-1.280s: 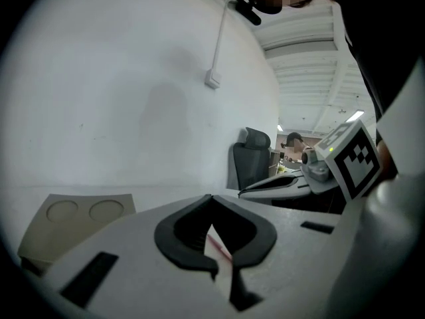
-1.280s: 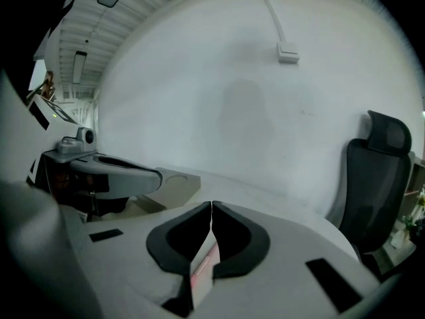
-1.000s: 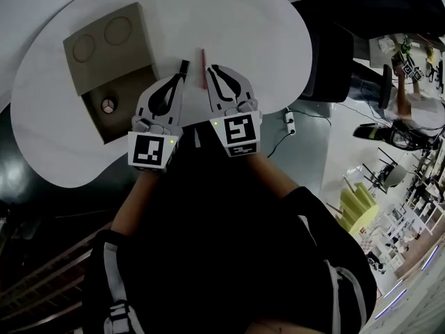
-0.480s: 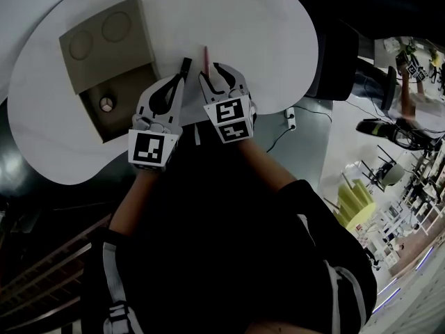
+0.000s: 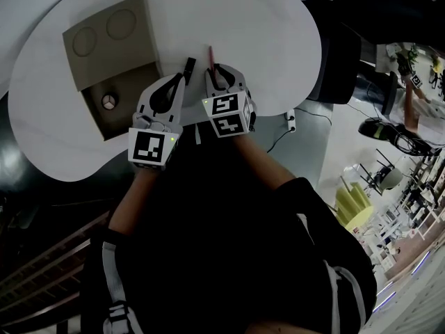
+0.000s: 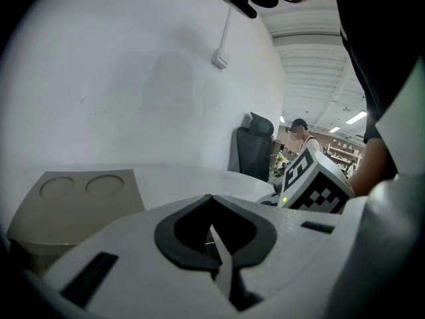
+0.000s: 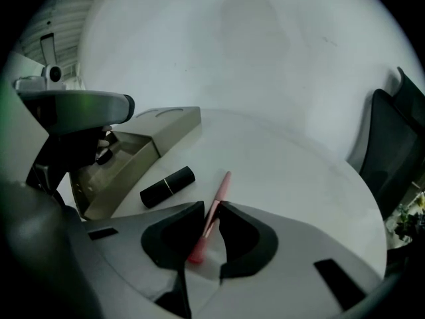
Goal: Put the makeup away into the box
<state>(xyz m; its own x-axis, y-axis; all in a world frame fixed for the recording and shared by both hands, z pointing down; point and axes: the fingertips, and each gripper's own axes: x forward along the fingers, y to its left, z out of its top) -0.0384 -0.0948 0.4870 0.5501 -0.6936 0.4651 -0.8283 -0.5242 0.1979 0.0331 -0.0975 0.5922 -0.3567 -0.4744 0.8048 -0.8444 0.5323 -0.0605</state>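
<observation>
White right claw has just been closing and now pinches narrowly on the pink pencil. It lies flat on the table beside a black lipstick, with the open box beyond. Light, stiff and round, the pencil probably pivots if pinched near an end, so mid-length suits; the left claw is closed, empty.

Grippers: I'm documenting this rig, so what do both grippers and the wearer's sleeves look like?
Both the left gripper and right gripper are white plastic with curved black jaw pads, a black-and-white marker cube and a green light. Sleeves are black with white stripes. The right jaws have just been closing around a pink makeup pencil.
</observation>
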